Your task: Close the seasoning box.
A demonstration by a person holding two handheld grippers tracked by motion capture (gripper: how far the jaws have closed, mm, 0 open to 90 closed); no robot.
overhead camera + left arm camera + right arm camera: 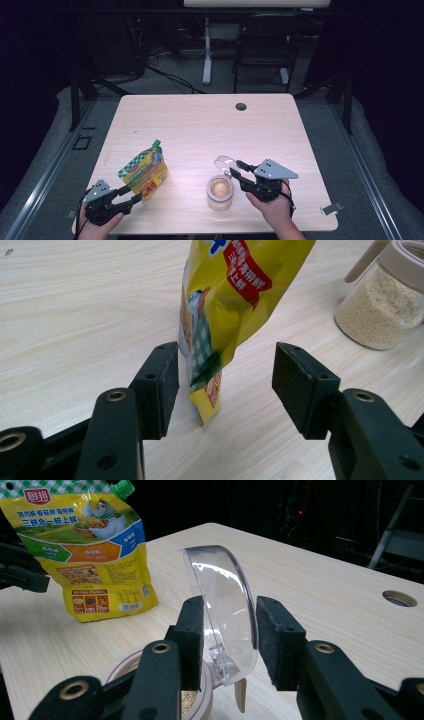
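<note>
Pale wood-grain counter (200, 125) is carrying everything, with a round cable hole (241, 106) near its far edge and dark floor, a folding chair (265, 45) and a white desk leg (207, 50) sitting behind it in a dim room.

Near the front edge, a clear jar (220, 192) is standing open, about half full of fine tan granules. Its clear hinged lid (222, 615) is standing flipped up beside the mouth, and the right gripper (230, 640) is reaching in with that lid between its fingers (192, 635); the left finger is lying against the lid, while a thin gap seems to be showing at the other, so I cannot tell whether they are pressing on it. A pale flat handle (241, 695) is hanging down just beside the jar's rim.

To the left of the jar, a yellow spouted pouch (144, 171) with a green cap is standing upright on the counter, printed with a chicken and red labels. The left gripper (225, 385) is sitting low at the pouch's bottom corner, its fingers (160, 385) spread wide on either side, one close beside the pouch and the other well apart from it.
</note>
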